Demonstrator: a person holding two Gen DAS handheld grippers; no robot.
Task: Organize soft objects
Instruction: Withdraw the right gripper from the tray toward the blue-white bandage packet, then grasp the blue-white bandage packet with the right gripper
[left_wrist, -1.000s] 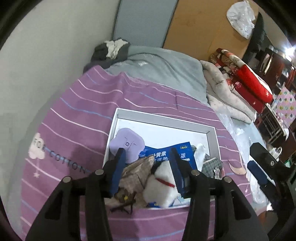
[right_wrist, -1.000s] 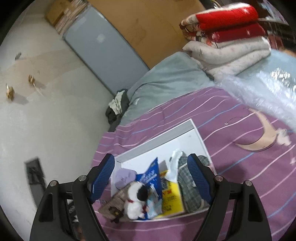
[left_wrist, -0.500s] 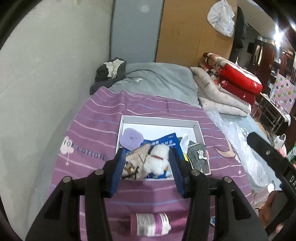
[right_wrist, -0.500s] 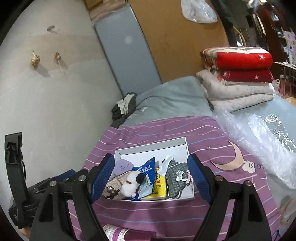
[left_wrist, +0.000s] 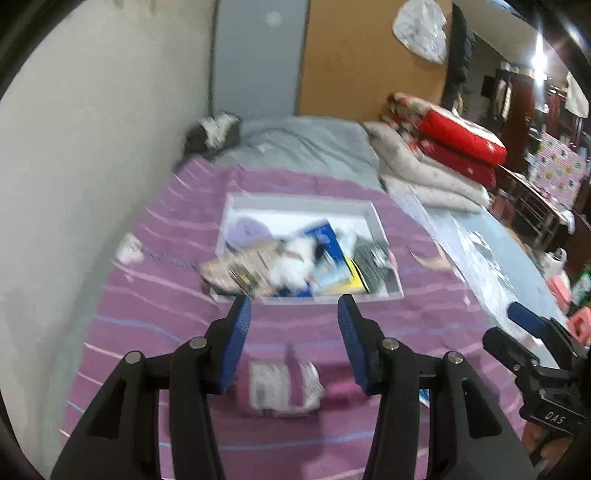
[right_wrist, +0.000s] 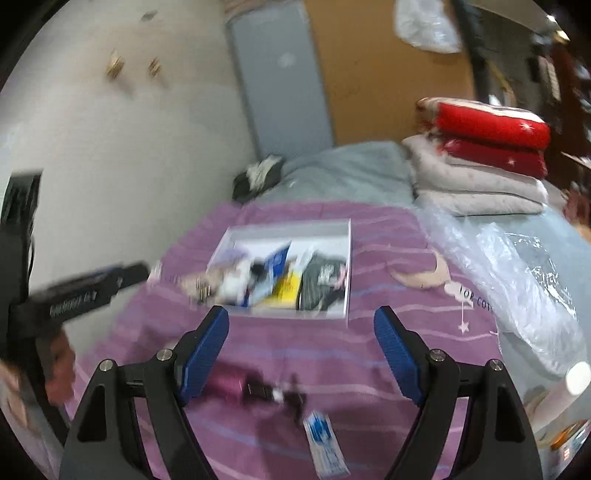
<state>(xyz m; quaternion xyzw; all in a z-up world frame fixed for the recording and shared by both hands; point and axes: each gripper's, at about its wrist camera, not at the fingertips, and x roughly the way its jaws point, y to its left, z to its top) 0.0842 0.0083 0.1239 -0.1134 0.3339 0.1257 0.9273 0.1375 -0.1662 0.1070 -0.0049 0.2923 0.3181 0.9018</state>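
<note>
The left gripper (left_wrist: 293, 325) hangs with its 2 blue-padded fingers (left_wrist: 236, 347) spread apart and nothing between them. Just below the gap, on the purple sheet (left_wrist: 155, 325), lies a pink and white pack (left_wrist: 280, 384); its print is too blurred to read. Beyond the tips sits a white tray (left_wrist: 299, 202) on the sheet, crowded with soft things: a lilac pouch (left_wrist: 249, 230), a beige checked cloth (left_wrist: 236, 269) spilling over the near left rim, a white plush (left_wrist: 295, 258), a blue booklet (left_wrist: 325, 236), a yellow packet (left_wrist: 354, 280) and a dark plaid cloth (left_wrist: 373, 258). At the right edge of this view the other tool's black body carries white letters that look like "DAS".

The right gripper (right_wrist: 301, 338) is also empty, its fingers (right_wrist: 393, 354) wide apart. Under it on the sheet lie a magenta tube (right_wrist: 225, 382), a small dark item (right_wrist: 280, 395) too blurred to name, and a blue and white sachet (right_wrist: 325, 446). The tray (right_wrist: 288, 226) lies ahead, near the tips. The sheet shows a moon print (right_wrist: 424, 275) and partial writing, "FOR COT". The left tool, at the left edge, bears white lettering that is unreadable.

Further back are a grey blanket (right_wrist: 351, 173), folded red and pale quilts (right_wrist: 487, 147) and clear plastic (right_wrist: 517, 273).
</note>
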